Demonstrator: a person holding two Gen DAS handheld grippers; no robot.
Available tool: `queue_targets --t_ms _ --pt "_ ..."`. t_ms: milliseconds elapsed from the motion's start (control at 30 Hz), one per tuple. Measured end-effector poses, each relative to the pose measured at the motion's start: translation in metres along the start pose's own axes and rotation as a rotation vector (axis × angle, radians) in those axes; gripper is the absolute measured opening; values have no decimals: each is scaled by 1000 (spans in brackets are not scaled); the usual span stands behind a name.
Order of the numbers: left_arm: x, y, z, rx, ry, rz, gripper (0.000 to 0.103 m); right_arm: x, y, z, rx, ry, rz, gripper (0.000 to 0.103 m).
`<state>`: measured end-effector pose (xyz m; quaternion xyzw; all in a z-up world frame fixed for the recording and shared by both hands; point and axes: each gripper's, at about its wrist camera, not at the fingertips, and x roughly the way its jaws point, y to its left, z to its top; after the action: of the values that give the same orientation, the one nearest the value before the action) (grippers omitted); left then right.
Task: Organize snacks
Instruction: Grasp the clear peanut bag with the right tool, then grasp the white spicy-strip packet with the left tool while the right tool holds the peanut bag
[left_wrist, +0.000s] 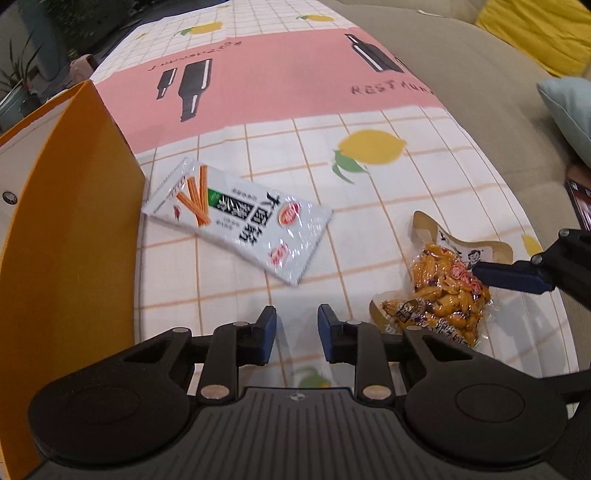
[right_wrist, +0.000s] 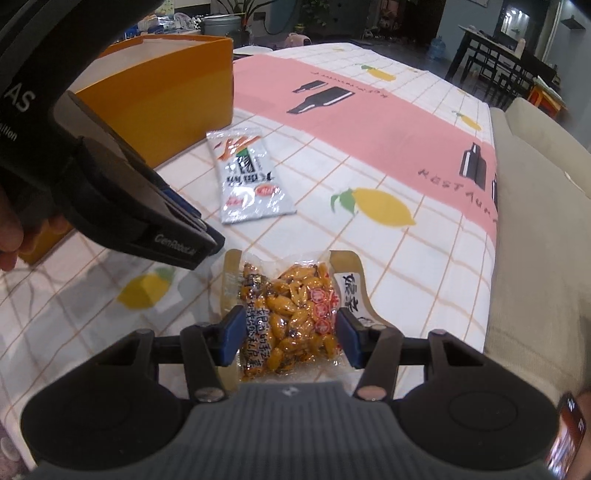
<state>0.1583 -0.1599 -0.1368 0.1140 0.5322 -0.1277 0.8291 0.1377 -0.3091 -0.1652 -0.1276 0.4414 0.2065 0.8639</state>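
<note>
The yellow snack bag (right_wrist: 291, 314) lies on the tabletop (right_wrist: 406, 258), pinched between the right claw's (right_wrist: 291, 338) pads. Beyond the bag lies a white snack packet (left_wrist: 236, 218), beside the orange box (left_wrist: 66, 221). Left of the bag, the left claw (left_wrist: 296, 334) hangs narrowly parted, holding nothing.

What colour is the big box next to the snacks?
Orange, the box shows best in the right wrist view.

Orange box (left_wrist: 55, 221): cut off at left edge, interior unseen. Yellow snack bag (right_wrist: 291, 314): near end hidden under gripper body.
</note>
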Motion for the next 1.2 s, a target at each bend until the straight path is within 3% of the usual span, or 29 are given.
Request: queue_targets --t_ms 233,300,333,367,400,467,600,733,867,967,1067,1200 --pt "-9 10 -13 -35 31 -12 32 -3 0 -4 28 -7 -31 52" --pt "-12 15 -16 -73 23 -30 33 -5 -5 -3 78 -5 -37 58" --pt "-13 17 -17 -97 14 -36 34 -7 -8 -1 117 -2 -44 63" --pt "-16 20 -18 -121 -7 -44 36 -11 -12 -1 169 -4 -58 75" --pt "-18 21 -18 -139 -27 -52 39 -14 -17 -1 236 -14 -83 79" --pt "-22 22 -17 -164 -59 -73 41 -21 -27 -3 388 -24 -117 79" --pt "-26 22 -12 -179 -89 -73 41 -21 -44 -15 683 -9 -53 79" --pt "-27 28 -6 -224 -107 -63 45 -8 -51 -19 822 15 -12 79" --pt "-27 35 0 -272 -119 -51 51 3 -39 -5 765 -4 -38 79" --pt "-27 42 4 -316 -126 -39 57 15 -31 6 683 -9 -53 73" --pt "-24 49 10 -375 -126 -37 69 26 -25 16 571 -17 -85 75" --pt "-16 55 22 -458 -110 -29 77 36 -13 23 416 -15 -85 82"
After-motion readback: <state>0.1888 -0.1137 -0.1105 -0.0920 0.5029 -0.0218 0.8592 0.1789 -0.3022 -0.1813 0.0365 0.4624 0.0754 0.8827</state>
